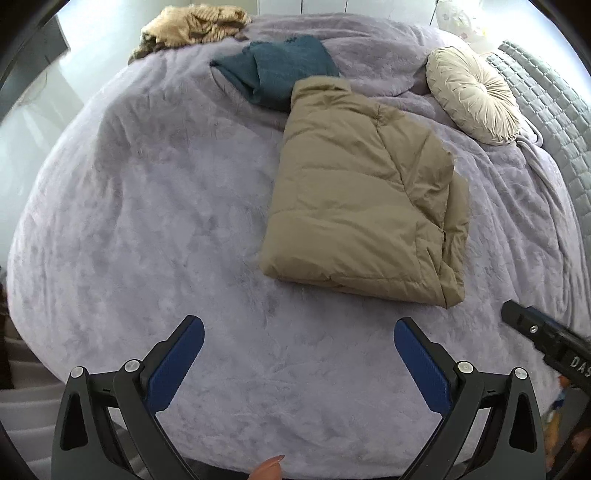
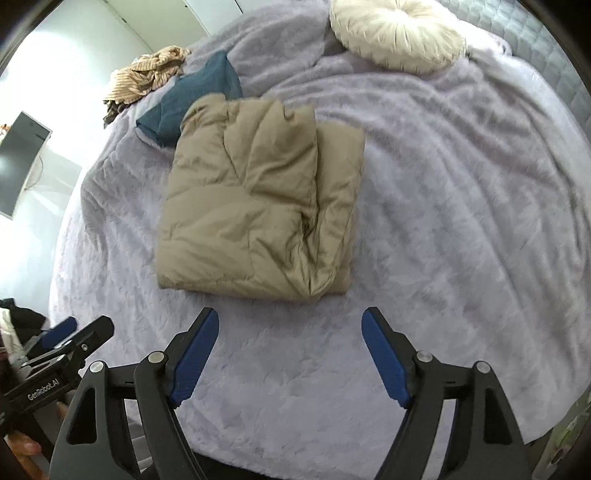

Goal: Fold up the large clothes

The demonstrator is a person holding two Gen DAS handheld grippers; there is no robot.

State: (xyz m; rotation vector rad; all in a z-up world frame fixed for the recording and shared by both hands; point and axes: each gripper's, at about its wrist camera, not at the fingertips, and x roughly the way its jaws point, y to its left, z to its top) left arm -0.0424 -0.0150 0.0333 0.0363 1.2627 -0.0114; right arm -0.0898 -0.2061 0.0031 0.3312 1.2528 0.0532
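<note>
A tan puffer jacket [image 1: 365,199] lies folded into a thick rectangle on the lavender bed cover [image 1: 147,221]; it also shows in the right wrist view [image 2: 255,206]. My left gripper [image 1: 299,325] is open and empty, hovering above the cover in front of and left of the jacket. My right gripper [image 2: 290,317] is open and empty, just in front of the jacket's near edge. The right gripper's body shows at the left wrist view's right edge [image 1: 546,336]. The left gripper shows at the right wrist view's lower left [image 2: 70,339].
A teal garment [image 1: 280,70] lies behind the jacket, touching its far end. A tan striped cloth [image 1: 192,29] is bunched at the bed's far corner. A round cream cushion [image 1: 472,96] rests far right. A grey quilted headboard [image 1: 546,110] lies beyond it.
</note>
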